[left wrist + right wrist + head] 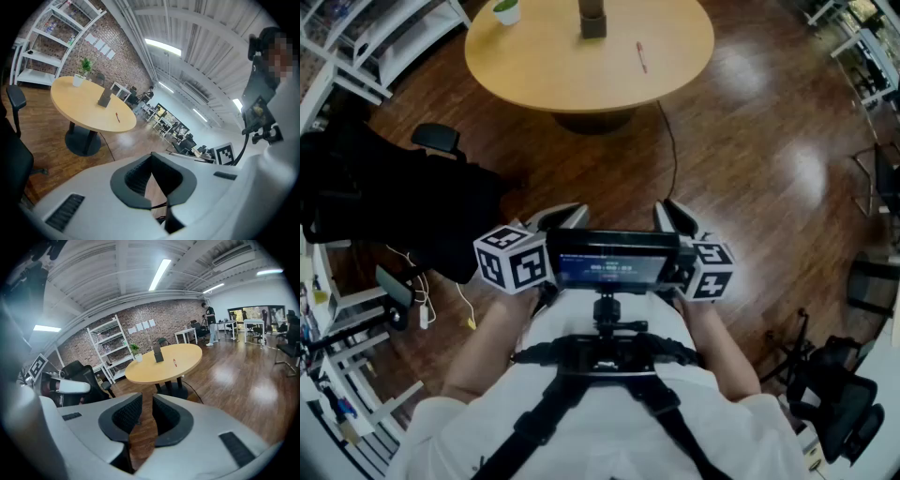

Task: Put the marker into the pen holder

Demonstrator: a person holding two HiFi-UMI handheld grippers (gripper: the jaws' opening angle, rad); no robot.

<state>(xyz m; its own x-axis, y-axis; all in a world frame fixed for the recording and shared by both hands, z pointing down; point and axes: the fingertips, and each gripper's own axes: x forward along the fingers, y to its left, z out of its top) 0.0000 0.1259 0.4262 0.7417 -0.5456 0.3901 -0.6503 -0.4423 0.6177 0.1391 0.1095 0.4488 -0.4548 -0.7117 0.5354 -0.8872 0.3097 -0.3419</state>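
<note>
A wide wooden floor [750,169] lies between the person and the work. A round tabletop [675,80] stands well ahead of both grippers, far out of reach. That distance explains the pose: nothing can be grasped from here, so the tools are carried rather than used.

Both grippers are tucked in at the waist, one on each side of a small screen [614,261] mounted on a chest harness. They tilt a little downward, a resting carry that keeps them clear of the body.

The left gripper [151,164] is empty. A sliver of floor shows between its pads, so the jaws seem slightly parted. Its view is skewed, though, and the tips may nearly meet.

The right gripper [146,404] is also empty. Its jaws stand a narrow slot apart and line up roughly with the distant tabletop, so this is probably the one meant to pick up the marker.

On the tabletop, far ahead of the right gripper's jaws, a dark upright pen holder [592,21] stands near the far edge. A small potted plant [506,11] sits to its left.

The red marker [641,56] lies flat and loose on the bare wood, near the pen holder on its right and clearly apart from it. It is not yet in the holder, so walking up to the tabletop looks like the step in hand.
</note>
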